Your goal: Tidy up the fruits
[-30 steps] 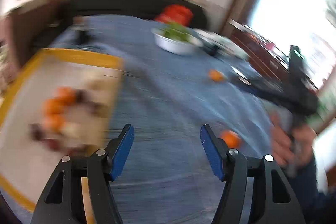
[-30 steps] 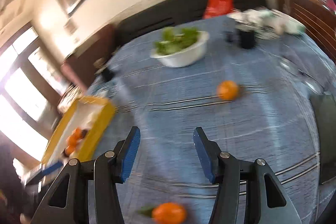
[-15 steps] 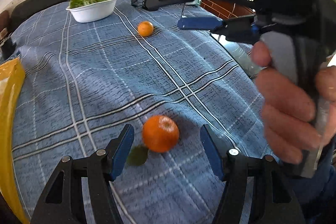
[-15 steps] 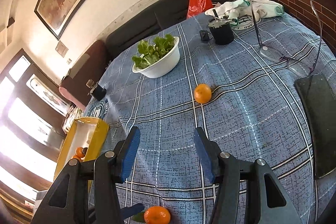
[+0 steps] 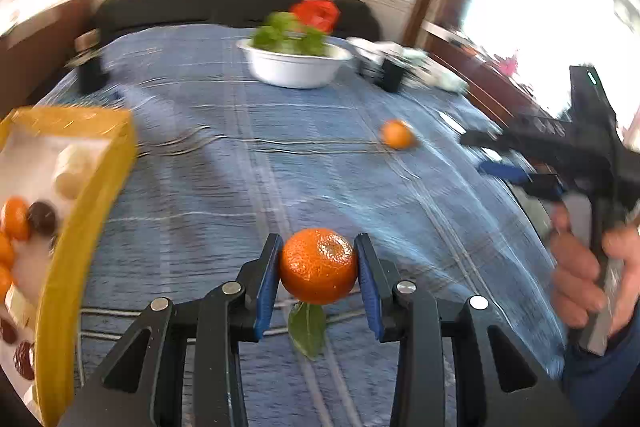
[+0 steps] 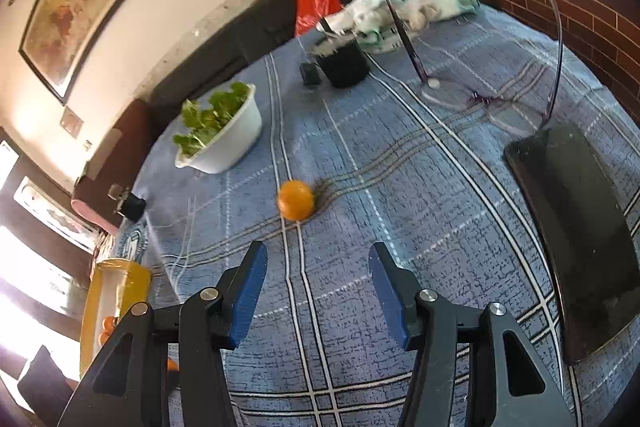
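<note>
My left gripper pinches a tangerine between its blue pads, one pad pressed to each side of the fruit, with a green leaf hanging from its underside above the blue plaid tablecloth. To my left sits the yellow-rimmed tray, tilted in this view — it already carries several tangerines and dark round fruits on its white floor, though blur hides their exact kind.

My right gripper hangs spread wide above the cloth, holding nothing. Just ahead of its fingers, a second tangerine rests on the cloth — apart from both pads. Farther back stands a white bowl of lettuce, and behind that a black cup beside a crumpled white-and-green cloth. A red bag sits at the far edge. A dark phone lies to the right, near a pair of eyeglasses.
</note>
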{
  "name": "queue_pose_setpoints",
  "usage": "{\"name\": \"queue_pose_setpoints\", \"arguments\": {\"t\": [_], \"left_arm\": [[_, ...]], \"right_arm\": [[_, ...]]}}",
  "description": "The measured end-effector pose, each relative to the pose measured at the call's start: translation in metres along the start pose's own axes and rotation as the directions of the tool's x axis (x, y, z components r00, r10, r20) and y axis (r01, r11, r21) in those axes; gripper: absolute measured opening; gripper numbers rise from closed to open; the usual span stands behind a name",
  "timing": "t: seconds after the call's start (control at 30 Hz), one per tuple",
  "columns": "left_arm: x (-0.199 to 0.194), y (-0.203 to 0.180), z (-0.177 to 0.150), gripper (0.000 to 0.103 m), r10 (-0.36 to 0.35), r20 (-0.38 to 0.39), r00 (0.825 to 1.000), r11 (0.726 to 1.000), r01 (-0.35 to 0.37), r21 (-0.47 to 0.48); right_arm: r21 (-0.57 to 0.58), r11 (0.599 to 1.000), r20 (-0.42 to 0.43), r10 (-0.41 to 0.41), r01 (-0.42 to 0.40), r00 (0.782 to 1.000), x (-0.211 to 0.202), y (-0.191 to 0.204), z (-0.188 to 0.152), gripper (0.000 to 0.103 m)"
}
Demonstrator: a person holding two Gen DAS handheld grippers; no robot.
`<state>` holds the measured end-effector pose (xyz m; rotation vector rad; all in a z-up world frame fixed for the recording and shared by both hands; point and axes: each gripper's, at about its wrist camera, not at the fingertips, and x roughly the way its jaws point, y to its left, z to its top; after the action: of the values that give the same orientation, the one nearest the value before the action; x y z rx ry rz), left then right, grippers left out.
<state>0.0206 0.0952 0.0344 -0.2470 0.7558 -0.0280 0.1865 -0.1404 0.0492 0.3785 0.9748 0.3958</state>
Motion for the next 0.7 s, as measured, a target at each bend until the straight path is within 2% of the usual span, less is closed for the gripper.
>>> {"name": "queue_pose_setpoints", "arguments": {"t": [0.13,0.27,0.37,0.47,0.57,0.7], "left_arm": [[-0.01,0.011,0.002,0.035,0.001,0.03,1.0,0.999,0.0,-0.05],[-0.017,0.008,0.0,0.035,0.001,0.035,0.999,0.999,0.001,-0.053],[-0.009,0.009,0.001,0.035,0.005,0.027,1.0,0.998,-0.003,-0.055],[-0.005,0.008,0.001,0.035,0.005,0.021,1.0,0.999,-0.004,-0.05],[-0.004,0.007,0.0,0.035,0.003,0.018,1.0,0.999,-0.002,-0.045],[-0.004,0.008,0.0,0.035,0.006,0.018,1.0,0.999,-0.005,-0.045]], "right_arm": [[-0.006,1.0,-0.068,-0.002,0.001,0.998,0.013,0.014,0.011,0.05],[-0.066,0.997,-0.073,-0.053,0.048,0.996,0.033,0.03,0.028,0.05],[-0.069,0.995,-0.098,-0.078,0.071,0.992,0.057,0.031,0.038,0.047],[-0.092,0.992,-0.116,-0.092,0.081,0.989,0.073,0.035,0.04,0.046],[-0.114,0.988,-0.131,-0.117,0.103,0.984,0.085,0.038,0.039,0.033],[-0.148,0.981,-0.11,-0.142,0.125,0.984,0.081,0.044,0.033,0.032]]}}
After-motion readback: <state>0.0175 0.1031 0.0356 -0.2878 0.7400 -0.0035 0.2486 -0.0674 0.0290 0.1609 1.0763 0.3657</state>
